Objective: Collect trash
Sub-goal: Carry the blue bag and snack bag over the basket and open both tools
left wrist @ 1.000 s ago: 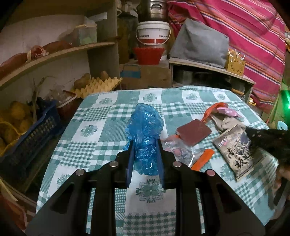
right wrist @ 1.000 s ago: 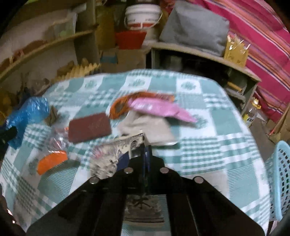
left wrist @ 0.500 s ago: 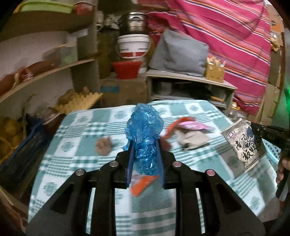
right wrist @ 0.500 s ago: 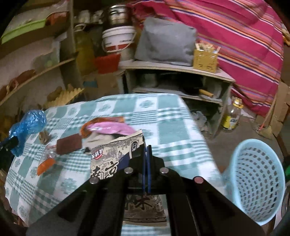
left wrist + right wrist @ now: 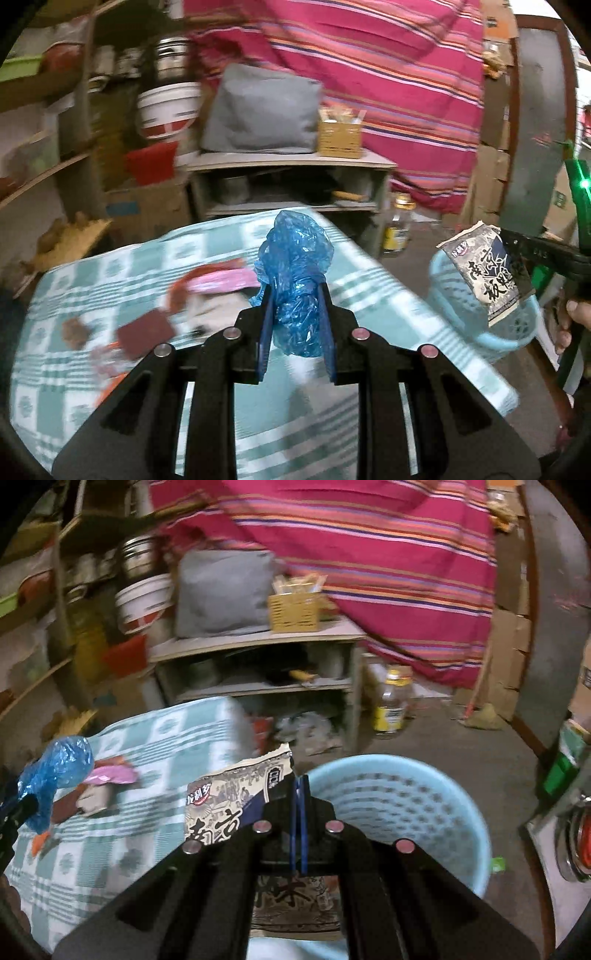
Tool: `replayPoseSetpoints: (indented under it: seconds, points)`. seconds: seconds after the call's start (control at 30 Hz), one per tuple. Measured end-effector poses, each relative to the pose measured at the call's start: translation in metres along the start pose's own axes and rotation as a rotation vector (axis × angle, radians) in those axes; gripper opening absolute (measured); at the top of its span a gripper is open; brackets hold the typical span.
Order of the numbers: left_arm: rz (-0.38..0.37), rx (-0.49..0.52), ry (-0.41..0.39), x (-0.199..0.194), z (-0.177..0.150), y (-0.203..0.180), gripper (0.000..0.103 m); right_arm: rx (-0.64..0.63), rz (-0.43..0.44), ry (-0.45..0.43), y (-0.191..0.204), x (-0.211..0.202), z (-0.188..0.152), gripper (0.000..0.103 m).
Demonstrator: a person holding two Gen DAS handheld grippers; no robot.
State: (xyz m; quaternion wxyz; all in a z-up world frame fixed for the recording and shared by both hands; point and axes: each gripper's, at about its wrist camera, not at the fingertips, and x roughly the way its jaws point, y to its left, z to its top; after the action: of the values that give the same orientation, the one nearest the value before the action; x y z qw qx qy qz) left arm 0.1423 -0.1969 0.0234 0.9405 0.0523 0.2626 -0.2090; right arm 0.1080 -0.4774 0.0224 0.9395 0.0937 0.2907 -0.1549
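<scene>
Checked tablecloth (image 5: 110,266), blue bag (image 5: 295,280) between fingers (image 5: 266,325)

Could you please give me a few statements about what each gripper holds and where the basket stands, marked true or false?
1. The left gripper is shut on a blue plastic bag. True.
2. The right gripper is empty. False: its jaws pinch a printed snack packet.
3. The light blue basket stands on the table. False: it stands on the floor beside the table.
4. A pink wrapper lies on the table. True.
</scene>
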Motion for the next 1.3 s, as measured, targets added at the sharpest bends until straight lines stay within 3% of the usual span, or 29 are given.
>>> replayPoseSetpoints:
  seconds: [0.17, 0.37, 0.67, 0.83, 0.93, 1.0, 1.07, 1.2, 1.3]
  points:
    - [-0.096, 0.029, -0.002, 0.018, 0.008, -0.063, 0.021, 0.073, -0.088, -0.017, -0.066, -0.007, 0.003, 0.001]
    - [-0.208, 0.065, 0.010, 0.035, 0.014, -0.129, 0.022, 0.109, -0.141, -0.014, -0.112, -0.007, -0.002, 0.001]
    - [-0.324, 0.083, 0.073, 0.072, 0.008, -0.187, 0.022, 0.107, -0.167, -0.003, -0.123, 0.004, -0.004, 0.001]
    - [-0.369, 0.080, 0.119, 0.089, 0.011, -0.196, 0.024, 0.111, -0.182, 0.001, -0.129, 0.004, -0.007, 0.001]
    - [-0.369, 0.086, 0.124, 0.091, 0.009, -0.197, 0.038, 0.113, -0.189, 0.007, -0.130, 0.006, -0.008, 0.001]
    - [-0.372, 0.090, 0.120, 0.089, 0.009, -0.196, 0.054, 0.110, -0.195, 0.013, -0.129, 0.008, -0.008, 0.002]
    - [-0.358, 0.096, 0.106, 0.085, 0.008, -0.191, 0.058, 0.107, -0.195, 0.019, -0.127, 0.010, -0.009, 0.002]
    - [-0.333, 0.070, 0.090, 0.077, 0.009, -0.176, 0.079, 0.093, -0.189, 0.037, -0.121, 0.016, -0.009, 0.005]
    - [-0.299, 0.057, 0.062, 0.067, 0.012, -0.161, 0.087, 0.062, -0.201, 0.078, -0.112, 0.028, -0.010, 0.005]
